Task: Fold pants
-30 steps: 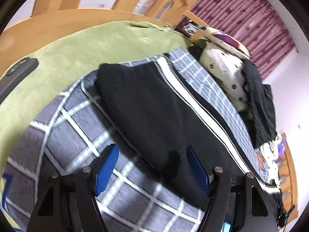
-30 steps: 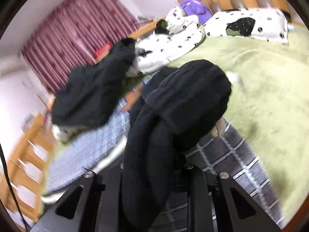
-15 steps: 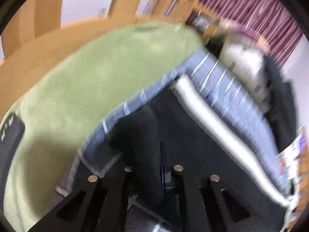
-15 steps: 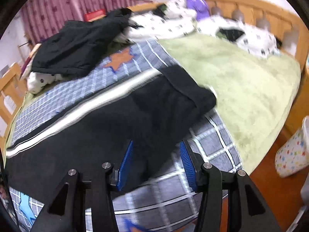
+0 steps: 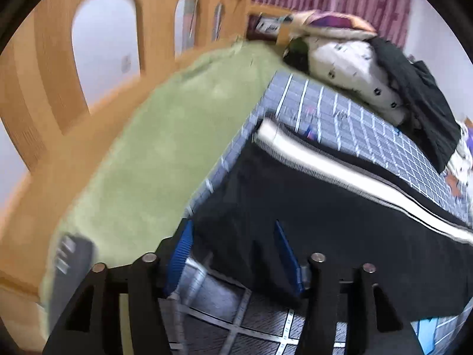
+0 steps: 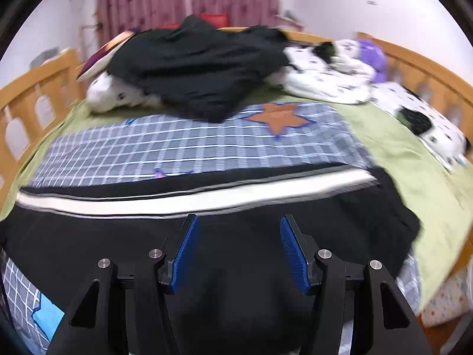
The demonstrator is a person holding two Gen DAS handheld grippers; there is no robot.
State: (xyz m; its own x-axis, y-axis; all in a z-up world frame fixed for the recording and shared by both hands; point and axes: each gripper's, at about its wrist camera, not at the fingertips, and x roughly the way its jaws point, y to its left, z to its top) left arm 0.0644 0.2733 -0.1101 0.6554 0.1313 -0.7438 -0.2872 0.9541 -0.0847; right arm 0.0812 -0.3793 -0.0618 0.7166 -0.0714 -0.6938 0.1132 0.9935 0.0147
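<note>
Black pants [image 6: 236, 260] with a white side stripe [image 6: 207, 199] lie spread flat across the grey checked quilt [image 6: 177, 145] on the bed. They also show in the left wrist view [image 5: 340, 207], with the stripe [image 5: 340, 171] along their far edge. My left gripper [image 5: 232, 236] is open, its blue pads straddling the pants' near corner. My right gripper [image 6: 236, 230] is open and empty, hovering over the middle of the pants.
A heap of black clothing [image 6: 201, 68] and spotted white bedding [image 6: 328, 74] lies at the back of the bed. A green blanket [image 5: 165, 136] covers the bed's side. Wooden bed rails [image 6: 32, 94] ring it. A dark remote [image 5: 68, 272] lies on the blanket's edge.
My right gripper let go of the bunched pants, which now lie flat. My left gripper shut on the pants' edge half a second ago and is open again.
</note>
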